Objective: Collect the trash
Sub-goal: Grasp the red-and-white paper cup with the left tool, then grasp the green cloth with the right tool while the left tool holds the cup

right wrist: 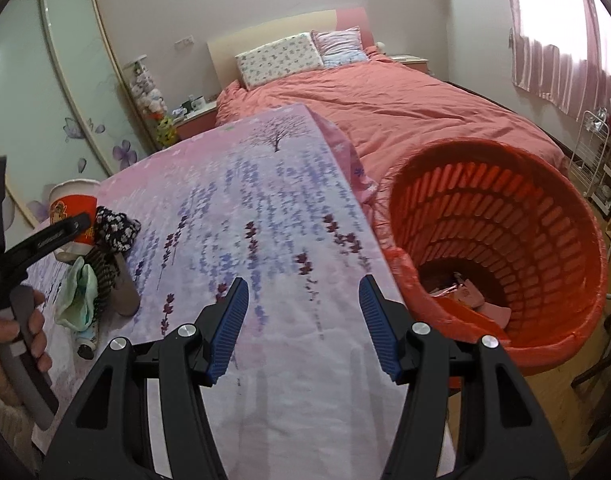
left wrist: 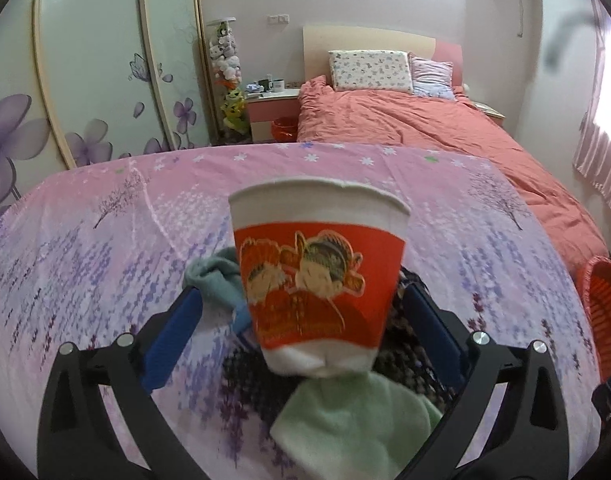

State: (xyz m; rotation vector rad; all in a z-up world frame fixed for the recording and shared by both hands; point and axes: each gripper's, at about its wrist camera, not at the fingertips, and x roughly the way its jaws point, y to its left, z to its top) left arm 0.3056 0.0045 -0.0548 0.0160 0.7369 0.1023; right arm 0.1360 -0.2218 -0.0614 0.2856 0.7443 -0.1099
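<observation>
A red and white paper cup (left wrist: pixel 319 276) stands upright on the floral cloth (left wrist: pixel 105 248), among socks. My left gripper (left wrist: pixel 301 312) is open with its blue pads either side of the cup, not touching it. The cup also shows at far left in the right wrist view (right wrist: pixel 71 210), with the left gripper's finger in front of it. My right gripper (right wrist: pixel 303 324) is open and empty above the cloth (right wrist: pixel 265 208). A red slatted basket (right wrist: pixel 545 248) sits right of it, off the cloth's edge, with pink scraps (right wrist: pixel 465 296) inside.
A light green sock (left wrist: pixel 353 424), a teal sock (left wrist: pixel 213 276) and a dark patterned sock (right wrist: pixel 115 226) lie around the cup. A bed with a coral duvet (left wrist: pixel 425 128) lies beyond. The wardrobe doors (left wrist: pixel 97 60) stand at left.
</observation>
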